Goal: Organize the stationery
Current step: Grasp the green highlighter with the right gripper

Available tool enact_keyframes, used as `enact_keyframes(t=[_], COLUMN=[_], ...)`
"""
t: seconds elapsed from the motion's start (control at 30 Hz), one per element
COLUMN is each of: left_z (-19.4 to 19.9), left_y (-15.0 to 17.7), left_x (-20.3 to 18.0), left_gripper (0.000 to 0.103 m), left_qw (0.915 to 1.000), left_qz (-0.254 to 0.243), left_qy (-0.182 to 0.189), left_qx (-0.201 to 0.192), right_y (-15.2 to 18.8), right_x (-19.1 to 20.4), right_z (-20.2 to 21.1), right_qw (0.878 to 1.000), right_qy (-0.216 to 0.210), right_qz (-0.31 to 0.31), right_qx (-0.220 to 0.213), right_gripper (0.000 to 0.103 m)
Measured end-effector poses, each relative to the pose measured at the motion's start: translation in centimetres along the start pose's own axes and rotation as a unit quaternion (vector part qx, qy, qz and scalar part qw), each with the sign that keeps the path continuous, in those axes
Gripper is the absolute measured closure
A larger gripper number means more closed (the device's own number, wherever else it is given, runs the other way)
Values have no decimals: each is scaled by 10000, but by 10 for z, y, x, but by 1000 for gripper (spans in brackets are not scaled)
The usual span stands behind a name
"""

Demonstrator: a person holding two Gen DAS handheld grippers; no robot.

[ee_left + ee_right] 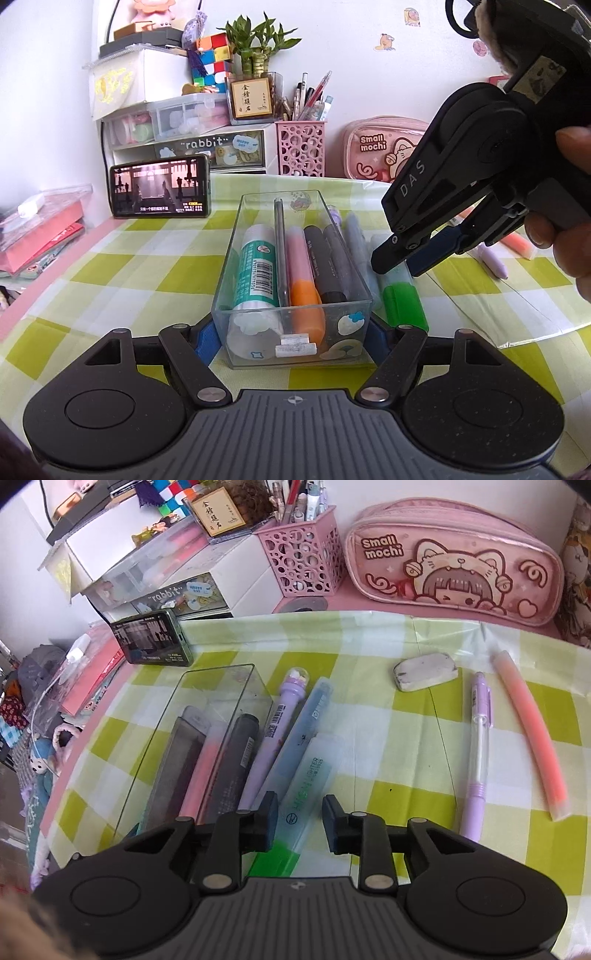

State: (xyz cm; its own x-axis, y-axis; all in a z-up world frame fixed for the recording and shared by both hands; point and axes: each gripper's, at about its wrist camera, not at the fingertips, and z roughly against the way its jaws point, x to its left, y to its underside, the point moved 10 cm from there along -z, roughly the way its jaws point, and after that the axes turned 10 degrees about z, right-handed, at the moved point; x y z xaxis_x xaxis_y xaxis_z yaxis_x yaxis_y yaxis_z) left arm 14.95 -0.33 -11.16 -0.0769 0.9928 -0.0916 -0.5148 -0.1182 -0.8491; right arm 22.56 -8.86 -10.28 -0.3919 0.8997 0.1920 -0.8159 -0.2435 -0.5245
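Right wrist view: your right claw [300,821] hangs open astride the green-capped translucent highlighter [306,794] lying lengthwise beside the clear plastic box [291,295], pads not touching; your left claw [291,341] clamps that box's near end.

Black hand-held gripper [400,260] — white "DAS" lettering, blue pads, silver screws

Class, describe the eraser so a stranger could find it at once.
Start at the pink "Small mochi" pencil case by the wall. On the green checked tablecloth just before it lies the eraser: a smudged white block, the only short, squat item among pens.
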Motion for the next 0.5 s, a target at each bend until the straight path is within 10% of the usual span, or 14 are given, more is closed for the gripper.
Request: enact_keyframes(t=[0.27,0.5], left_z=[1,2], left_y=[0,1], left_x=[0,0], left_gripper=[29,29], left_qw=[10000,10000], left_qz=[-5,-1], left_qy=[15,15], left_qx=[-6,-11], right_y=[-4,2], right_x=[-2,3], right_z=[14,8], right_qw=[9994,9999], right_qy=[265,87], right_qz=[-12,59], right_qx=[-233,-86], right_gripper=[100,85])
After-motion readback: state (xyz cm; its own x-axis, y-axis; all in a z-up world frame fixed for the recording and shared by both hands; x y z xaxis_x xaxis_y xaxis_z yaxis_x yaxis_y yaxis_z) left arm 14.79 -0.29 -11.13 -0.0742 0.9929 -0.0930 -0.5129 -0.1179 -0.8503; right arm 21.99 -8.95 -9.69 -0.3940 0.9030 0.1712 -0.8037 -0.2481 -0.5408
